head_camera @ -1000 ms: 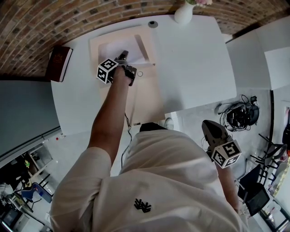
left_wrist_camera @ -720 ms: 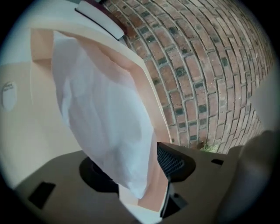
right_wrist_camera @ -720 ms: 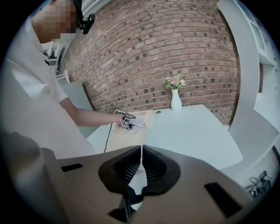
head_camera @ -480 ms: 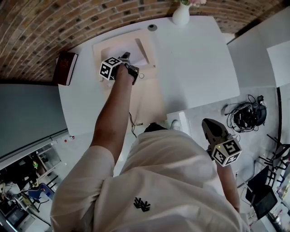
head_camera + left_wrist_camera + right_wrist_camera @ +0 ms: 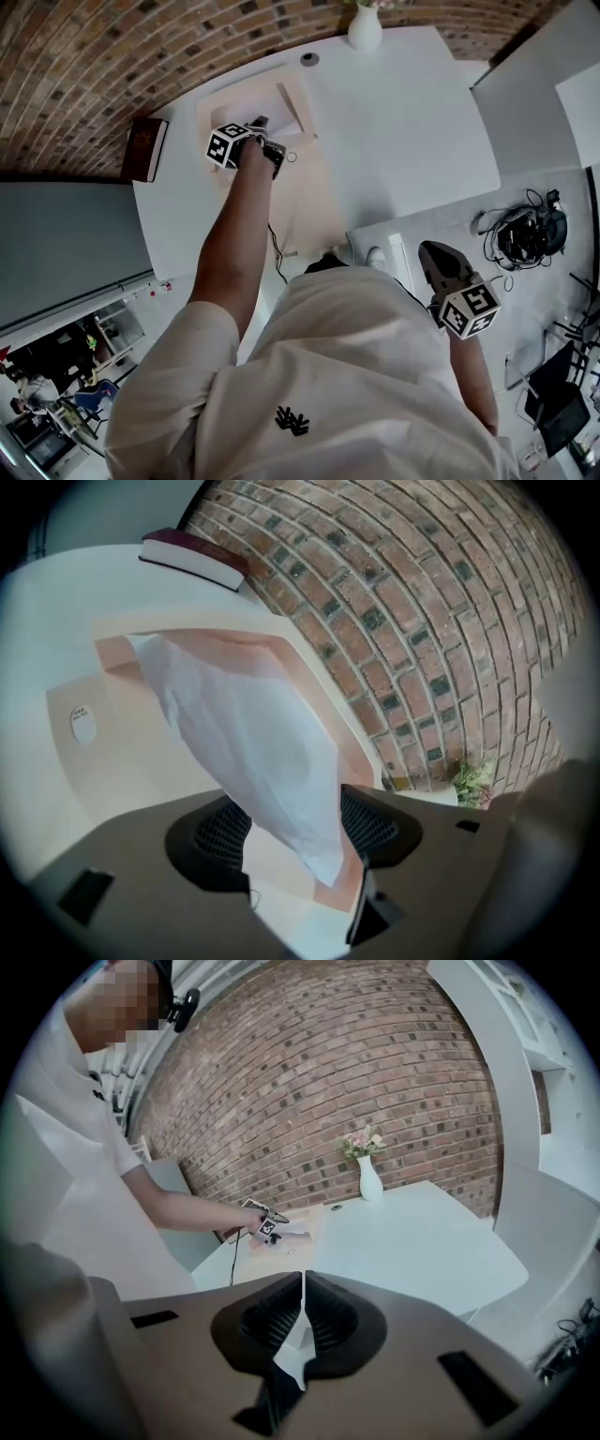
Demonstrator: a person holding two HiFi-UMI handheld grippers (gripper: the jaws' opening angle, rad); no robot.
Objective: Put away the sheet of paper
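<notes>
A white sheet of paper [image 5: 253, 752] lies partly inside a beige folder [image 5: 314, 672] on the white table [image 5: 412, 122]. Its near corner runs between the jaws of my left gripper [image 5: 298, 832]. Those jaws are opening, and a gap shows between the left pad and the sheet. In the head view the left gripper [image 5: 260, 127] sits at the mouth of the folder [image 5: 309, 197], with a bit of the paper [image 5: 258, 105] showing beyond it. My right gripper [image 5: 433, 258] hangs off the table by my side, shut and holding nothing; its pads [image 5: 319, 1321] meet.
A dark red book [image 5: 145, 150] lies at the table's left edge. At the far edge a white vase [image 5: 364, 28] with flowers stands near a small round grey fitting [image 5: 308, 59]. A cable [image 5: 275, 258] drops off the near edge. A tangle of cables [image 5: 520, 234] lies on the floor, right.
The left gripper has stayed at the folder's mouth while the head view has drifted a little. The right gripper still hangs in the same place.
</notes>
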